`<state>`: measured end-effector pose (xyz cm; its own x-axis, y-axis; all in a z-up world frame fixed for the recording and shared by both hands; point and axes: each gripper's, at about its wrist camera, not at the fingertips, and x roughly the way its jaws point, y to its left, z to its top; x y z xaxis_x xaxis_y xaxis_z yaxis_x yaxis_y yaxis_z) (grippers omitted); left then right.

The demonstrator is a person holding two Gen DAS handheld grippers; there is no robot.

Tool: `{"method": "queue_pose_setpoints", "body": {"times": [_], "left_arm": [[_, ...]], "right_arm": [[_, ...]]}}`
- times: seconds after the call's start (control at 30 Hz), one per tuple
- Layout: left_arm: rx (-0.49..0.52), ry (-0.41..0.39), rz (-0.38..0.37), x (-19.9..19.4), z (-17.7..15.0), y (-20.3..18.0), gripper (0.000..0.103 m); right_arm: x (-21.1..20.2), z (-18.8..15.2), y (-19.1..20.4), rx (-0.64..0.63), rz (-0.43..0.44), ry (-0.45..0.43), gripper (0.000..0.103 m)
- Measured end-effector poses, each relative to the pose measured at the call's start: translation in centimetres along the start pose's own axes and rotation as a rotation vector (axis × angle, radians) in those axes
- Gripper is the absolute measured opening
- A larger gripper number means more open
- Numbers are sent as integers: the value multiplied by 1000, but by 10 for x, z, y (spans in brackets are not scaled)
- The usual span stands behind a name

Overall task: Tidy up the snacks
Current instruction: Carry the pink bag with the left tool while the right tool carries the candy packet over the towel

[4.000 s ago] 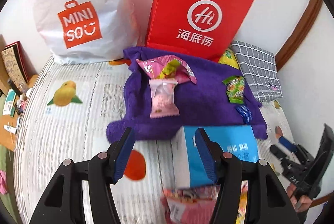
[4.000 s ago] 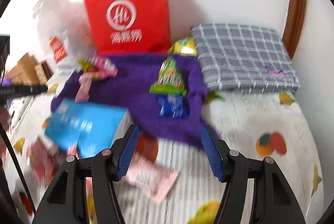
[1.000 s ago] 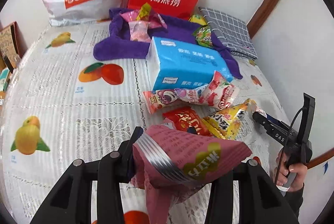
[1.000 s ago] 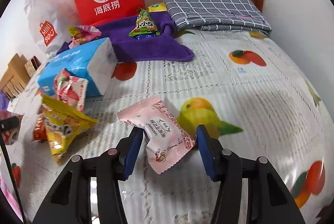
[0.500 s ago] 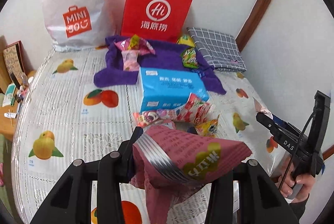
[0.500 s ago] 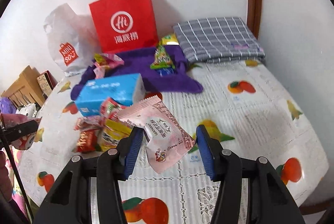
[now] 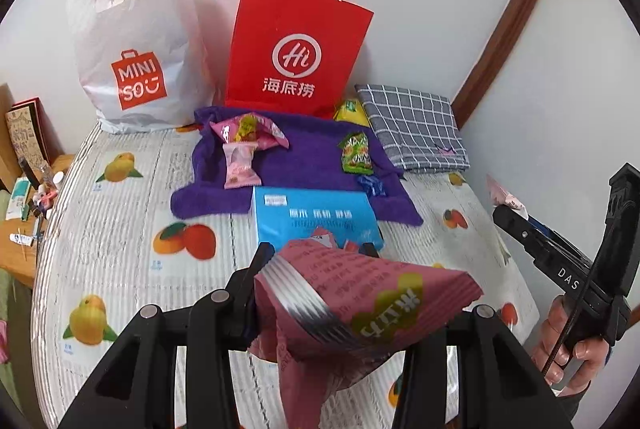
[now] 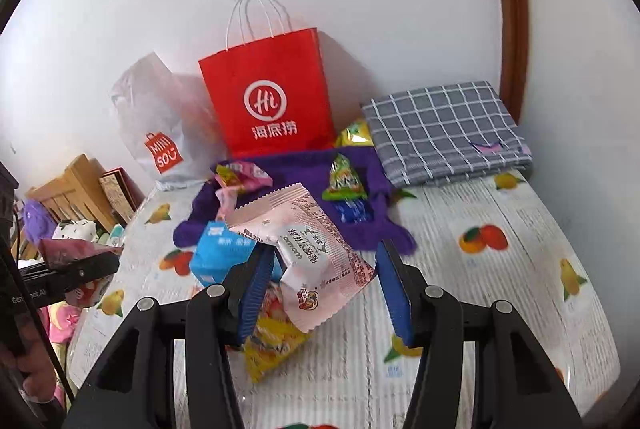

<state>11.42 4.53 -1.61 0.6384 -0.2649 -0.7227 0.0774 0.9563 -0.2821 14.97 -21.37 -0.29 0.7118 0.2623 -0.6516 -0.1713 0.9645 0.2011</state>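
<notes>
Two snack packets are off the table, one in each gripper. The left gripper (image 7: 320, 293), at the bottom centre of its own view, is closed on a dark pink packet (image 7: 360, 305) with yellow lettering; the packet fills the gap between the fingers and hides most of them. The right gripper (image 8: 326, 285), at the bottom centre of its view, has a pale pink packet (image 8: 316, 249) between its blue pads. The left pad (image 8: 256, 293) touches the packet's edge, while the right pad (image 8: 394, 293) stands a little clear of it, so the fingers are only partly closed and the hold looks loose.

Behind the grippers, mid-frame in both views, a blue tissue box (image 7: 312, 217) lies on the fruit-print tablecloth (image 7: 120, 229), just in front of a purple towel (image 7: 312, 157). On the towel lie a pink packet pile (image 7: 244, 137) at the left and a green packet (image 7: 356, 153) at the right. In the right wrist view a yellow packet (image 8: 272, 345) lies on the cloth below the pale pink one. A red paper bag (image 7: 296, 53) and a white plastic bag (image 7: 136, 45) stand against the wall at the top, with a folded grey checked cloth (image 7: 416, 129) to the right of the red bag.
</notes>
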Motion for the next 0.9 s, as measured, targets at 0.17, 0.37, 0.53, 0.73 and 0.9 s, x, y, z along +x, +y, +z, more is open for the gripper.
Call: {"method": "queue_pose_setpoints", "body": {"times": [0.17,0.37,0.53,0.73,0.9], "left_arm": [[-42,17,-30,15,21,4,41],[-84,42,-15,32,41,15,41],[-104,42,3,40,53,31,41],[-117,39,14,49,65,50,41],[-126,45,12,60,74,62,41]], "right_arm": [[16,23,1,-13,22,-9,52],[38,47,11,-51,43,-14,52],[60,66,19,-78,58,-7,52],[83,79,21,-76,79,2,52],[107,86,14,-48,86,24,52]]}}
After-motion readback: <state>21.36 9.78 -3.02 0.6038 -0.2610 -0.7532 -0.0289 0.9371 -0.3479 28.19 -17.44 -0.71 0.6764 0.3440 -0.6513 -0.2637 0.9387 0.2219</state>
